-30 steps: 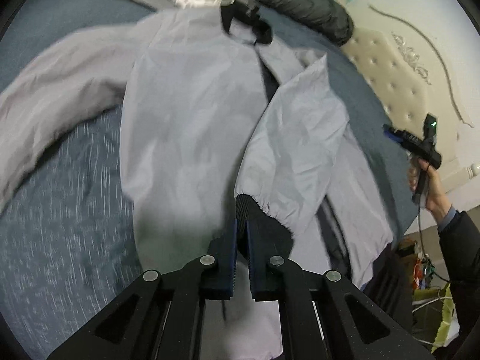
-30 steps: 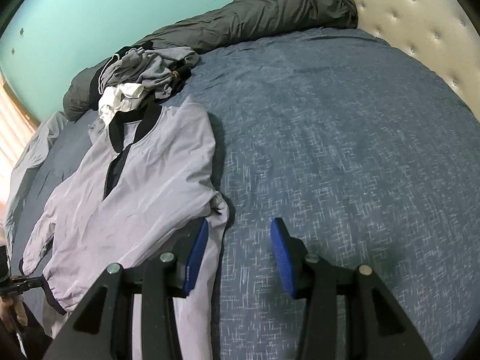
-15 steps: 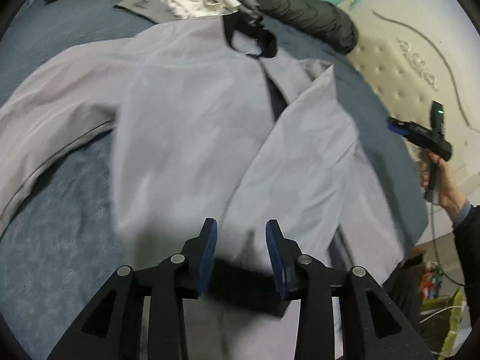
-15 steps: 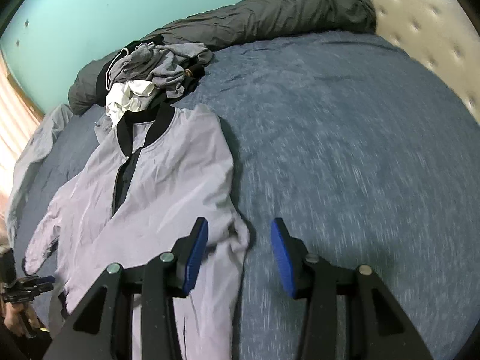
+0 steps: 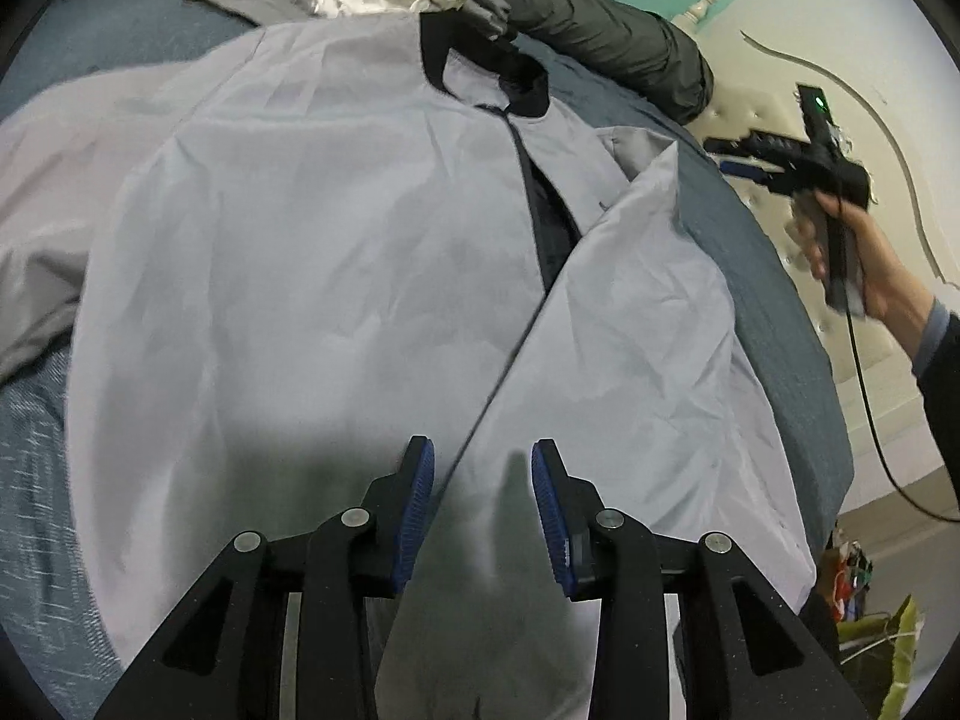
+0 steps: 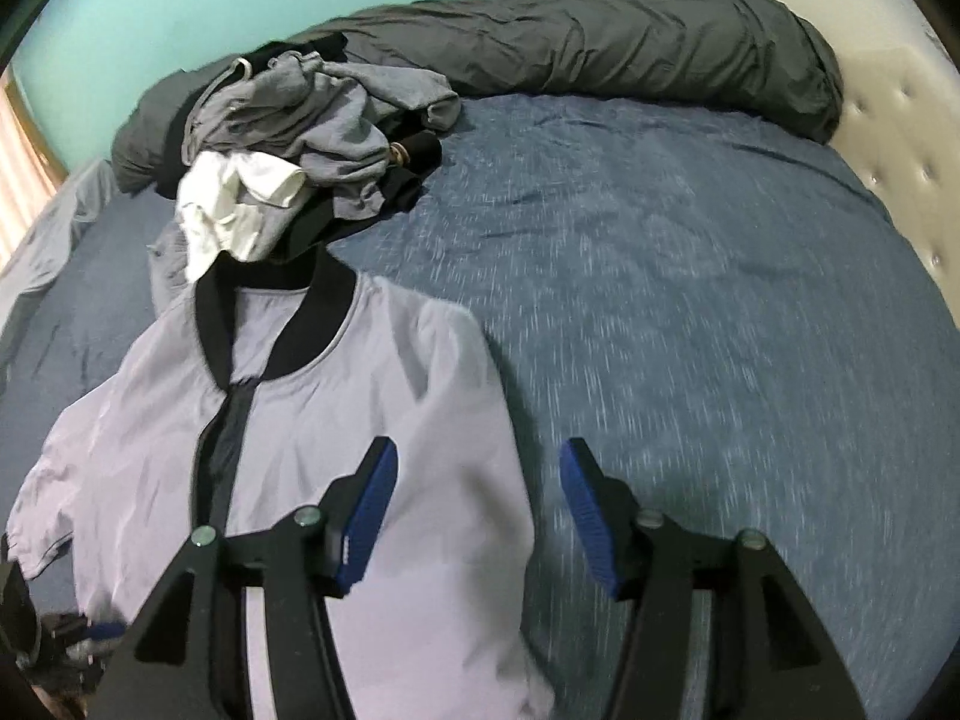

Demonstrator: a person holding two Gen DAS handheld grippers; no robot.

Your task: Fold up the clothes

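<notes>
With the grey jacket (image 5: pixel 312 252) lying face up on the blue bed (image 6: pixel 690 312), your left gripper (image 5: pixel 477 510) released and empty above it, and your right gripper (image 6: pixel 480 516) opening over its edge, smooth the folded-in sleeve (image 5: pixel 648 312) before folding the other.

Pale grey jacket (image 5: pixel 312 252), black collar (image 6: pixel 282 324), flecked blue bedsheet (image 6: pixel 690 312).
</notes>
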